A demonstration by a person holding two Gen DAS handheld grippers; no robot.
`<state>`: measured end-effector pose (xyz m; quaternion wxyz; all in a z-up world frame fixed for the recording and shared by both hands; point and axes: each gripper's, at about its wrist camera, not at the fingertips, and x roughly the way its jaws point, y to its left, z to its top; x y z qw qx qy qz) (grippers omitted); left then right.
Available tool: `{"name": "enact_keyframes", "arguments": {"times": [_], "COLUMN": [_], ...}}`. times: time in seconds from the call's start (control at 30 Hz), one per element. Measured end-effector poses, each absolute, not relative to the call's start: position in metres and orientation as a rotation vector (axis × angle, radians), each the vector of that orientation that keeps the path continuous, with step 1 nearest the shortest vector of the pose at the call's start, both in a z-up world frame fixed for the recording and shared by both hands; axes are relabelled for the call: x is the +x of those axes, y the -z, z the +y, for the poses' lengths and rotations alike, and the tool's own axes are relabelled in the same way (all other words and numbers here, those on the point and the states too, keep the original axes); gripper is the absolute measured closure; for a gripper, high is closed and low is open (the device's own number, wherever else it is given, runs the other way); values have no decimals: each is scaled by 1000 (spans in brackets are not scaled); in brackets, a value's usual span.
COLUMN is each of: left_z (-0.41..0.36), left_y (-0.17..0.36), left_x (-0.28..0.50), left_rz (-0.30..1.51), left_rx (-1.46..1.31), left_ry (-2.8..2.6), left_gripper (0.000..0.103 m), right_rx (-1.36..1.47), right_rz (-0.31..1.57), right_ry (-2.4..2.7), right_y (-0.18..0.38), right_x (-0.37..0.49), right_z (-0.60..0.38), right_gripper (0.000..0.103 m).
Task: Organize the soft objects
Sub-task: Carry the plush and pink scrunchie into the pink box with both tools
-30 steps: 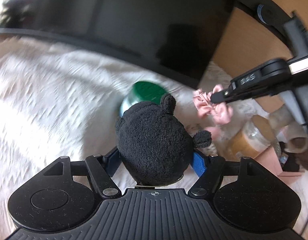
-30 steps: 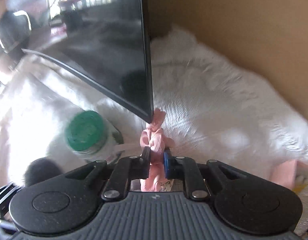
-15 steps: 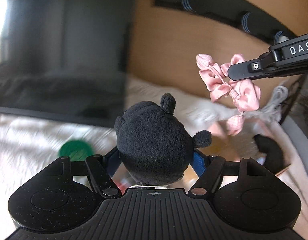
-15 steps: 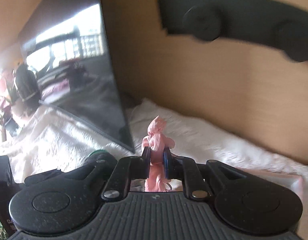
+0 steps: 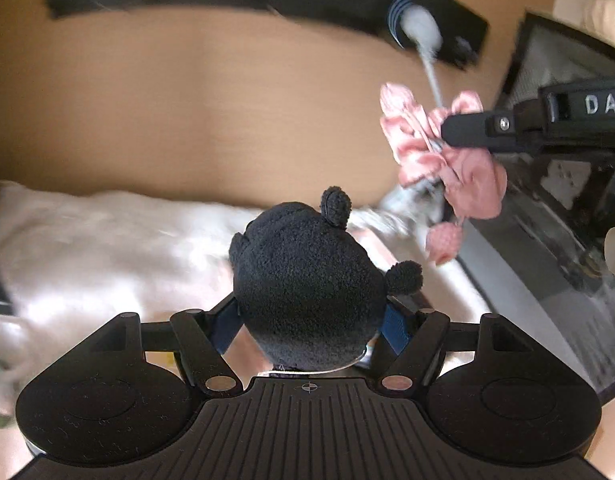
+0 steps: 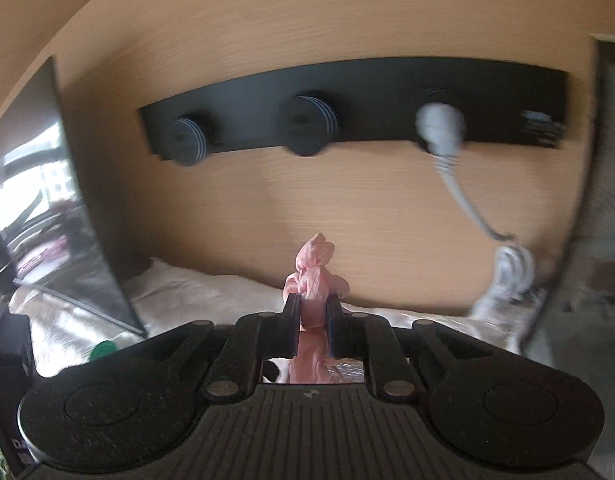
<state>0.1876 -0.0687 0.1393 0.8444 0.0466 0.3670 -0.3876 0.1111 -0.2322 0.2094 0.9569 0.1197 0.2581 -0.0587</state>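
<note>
Legible marking: white capital letters "DAS" on the black body of the right gripper [image 5: 447, 136], cut off at the picture's right edge in the left wrist view. A partial white "D" stands on dark casing at the right wrist view's lower left edge. No other text readable.

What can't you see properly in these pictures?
- Face of the round black plush toy, left wrist view: turned away, underside behind the left gripper.
- Lower part of the pink satin scrunchie, right wrist view: behind the right gripper.
- Where the grey cable ends: blurred.
- Fluffy white blanket: motion blur.
</note>
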Motion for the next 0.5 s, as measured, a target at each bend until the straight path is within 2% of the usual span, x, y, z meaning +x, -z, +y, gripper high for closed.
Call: {"name": "enact_keyframes", "arguments": {"times": [0.27,0.5], "left_z": [-137,-169], "left_y": [-98,-61], "left_x": [197,209], "left_rz": [921,926], "left_rx": [251,451], "left_ry": [876,867], "left_gripper": [26,22], "right_rx": [339,478], "right_rz": [539,603], "right_ry": [138,141], "right_y": [-177,-135], "right_x": [107,140], "right_z": [-277,-302], "right_gripper": [90,90]}}
